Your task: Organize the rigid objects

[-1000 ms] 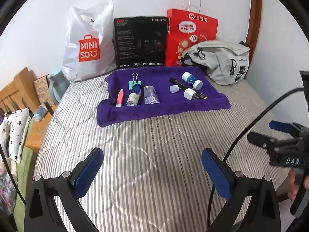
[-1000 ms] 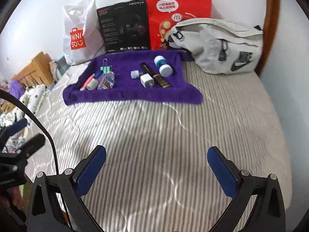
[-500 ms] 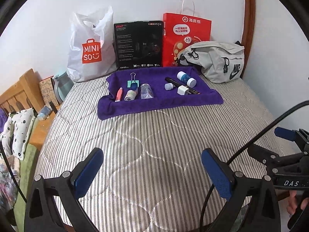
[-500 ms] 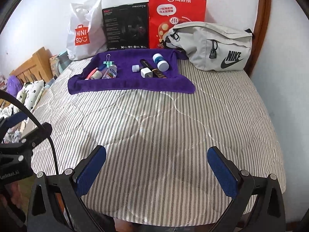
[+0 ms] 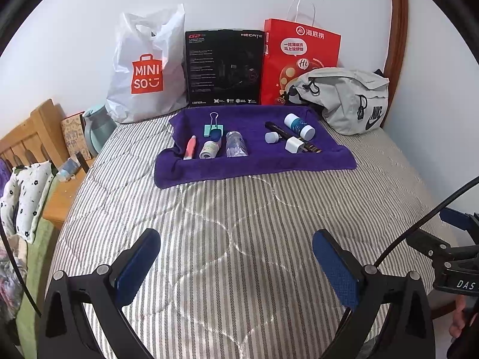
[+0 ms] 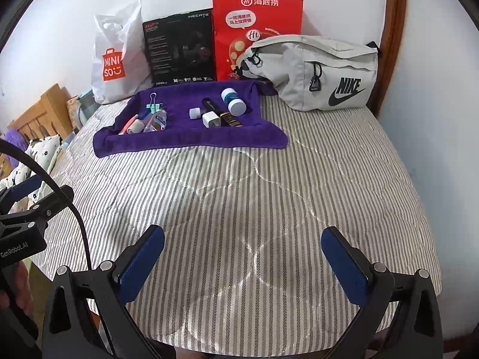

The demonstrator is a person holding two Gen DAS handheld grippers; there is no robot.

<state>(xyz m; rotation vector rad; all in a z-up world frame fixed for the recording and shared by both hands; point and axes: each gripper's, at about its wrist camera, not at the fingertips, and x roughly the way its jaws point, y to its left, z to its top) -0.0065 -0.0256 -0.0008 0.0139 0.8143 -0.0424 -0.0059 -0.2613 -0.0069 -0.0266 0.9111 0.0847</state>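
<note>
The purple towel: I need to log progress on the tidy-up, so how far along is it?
Nothing looks done yet. The small items, such as the binder clip, white charger and blue-labelled bottle, lie loose on the purple towel. In hand: nothing; the left gripper and right gripper hover open over the striped bedcover. All the sorting remains.

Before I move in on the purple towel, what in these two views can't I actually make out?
- Blue item behind the tape roll, left wrist view: partly hidden, identity unclear.
- Clear bottle label, right wrist view: too small to read.
- Grey Nike bag contents, both views: closed fabric hides them.
- Purple towel back edge: folded up against the bags.
</note>
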